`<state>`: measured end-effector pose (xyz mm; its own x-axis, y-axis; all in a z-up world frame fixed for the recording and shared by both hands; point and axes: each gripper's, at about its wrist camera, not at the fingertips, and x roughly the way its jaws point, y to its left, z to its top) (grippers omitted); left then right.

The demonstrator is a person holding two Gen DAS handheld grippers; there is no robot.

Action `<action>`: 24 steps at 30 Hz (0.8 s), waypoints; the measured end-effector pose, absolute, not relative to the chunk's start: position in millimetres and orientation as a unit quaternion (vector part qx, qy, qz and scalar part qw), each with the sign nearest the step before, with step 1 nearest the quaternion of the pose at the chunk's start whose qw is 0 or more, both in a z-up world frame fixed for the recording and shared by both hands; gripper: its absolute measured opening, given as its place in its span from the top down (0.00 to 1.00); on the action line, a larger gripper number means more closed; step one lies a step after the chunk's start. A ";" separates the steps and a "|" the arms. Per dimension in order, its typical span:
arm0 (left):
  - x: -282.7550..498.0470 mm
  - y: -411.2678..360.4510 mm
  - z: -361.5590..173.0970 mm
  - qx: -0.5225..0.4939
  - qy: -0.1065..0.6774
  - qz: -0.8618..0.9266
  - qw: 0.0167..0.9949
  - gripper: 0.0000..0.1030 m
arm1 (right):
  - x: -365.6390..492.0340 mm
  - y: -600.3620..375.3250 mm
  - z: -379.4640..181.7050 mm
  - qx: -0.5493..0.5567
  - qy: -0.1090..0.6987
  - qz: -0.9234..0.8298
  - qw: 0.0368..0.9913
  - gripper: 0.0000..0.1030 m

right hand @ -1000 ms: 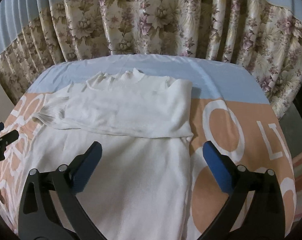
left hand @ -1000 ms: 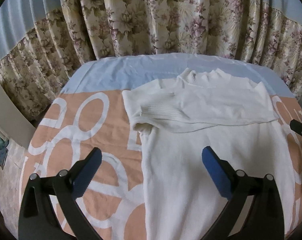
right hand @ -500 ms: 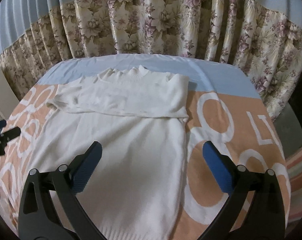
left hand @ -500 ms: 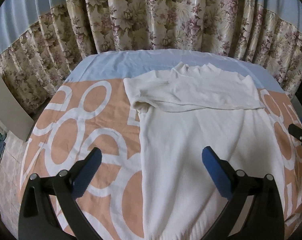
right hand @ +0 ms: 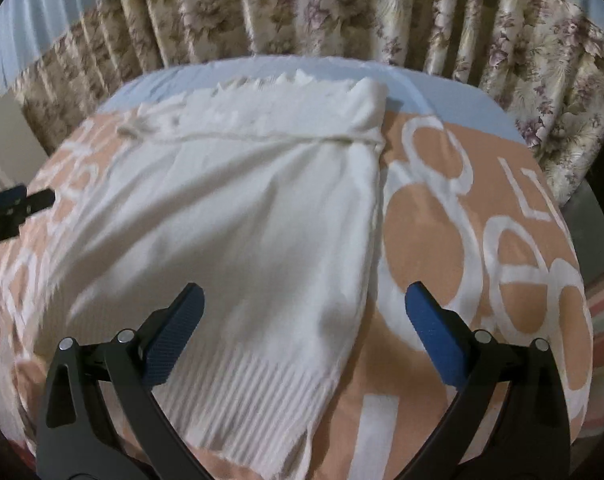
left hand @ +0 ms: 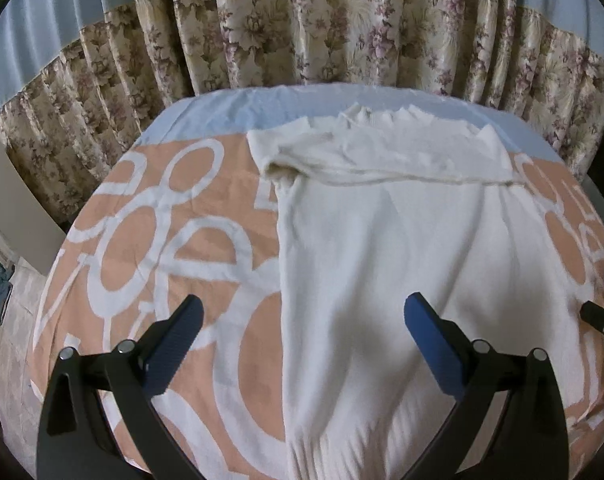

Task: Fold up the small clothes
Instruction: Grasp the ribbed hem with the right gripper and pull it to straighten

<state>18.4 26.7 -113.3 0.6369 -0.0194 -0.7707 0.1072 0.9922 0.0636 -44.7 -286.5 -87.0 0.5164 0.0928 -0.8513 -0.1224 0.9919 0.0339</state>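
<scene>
Only right view shows sweater (right hand: 230, 216) ribbed hem; both grippers' jaws apart.

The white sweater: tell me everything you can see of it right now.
The white sweater is a cream, soft-looking knit with a ribbed hem at the near end and a ribbed high collar at the far end. It lies flat, lengthwise, on the orange-and-white patterned cover, its sleeves folded across the chest in a band. The body shows slight lengthwise wrinkles. Both hand-held grippers hover open above the lower part; neither visibly touches it.
</scene>
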 end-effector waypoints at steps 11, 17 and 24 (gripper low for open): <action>7.0 24.5 -125.4 0.076 0.426 -0.040 0.901 0.02 | -65.1 -293.8 -124.6 0.003 0.568 0.080 0.819 0.77; 5.3 21.0 -124.4 0.086 0.423 -0.045 0.901 0.02 | -72.9 -303.9 -119.9 -0.009 0.565 0.072 0.822 0.94; 0.2 13.4 -128.8 0.114 0.429 -0.044 0.895 0.02 | -84.6 -316.9 -115.0 -0.116 0.555 0.000 0.824 0.99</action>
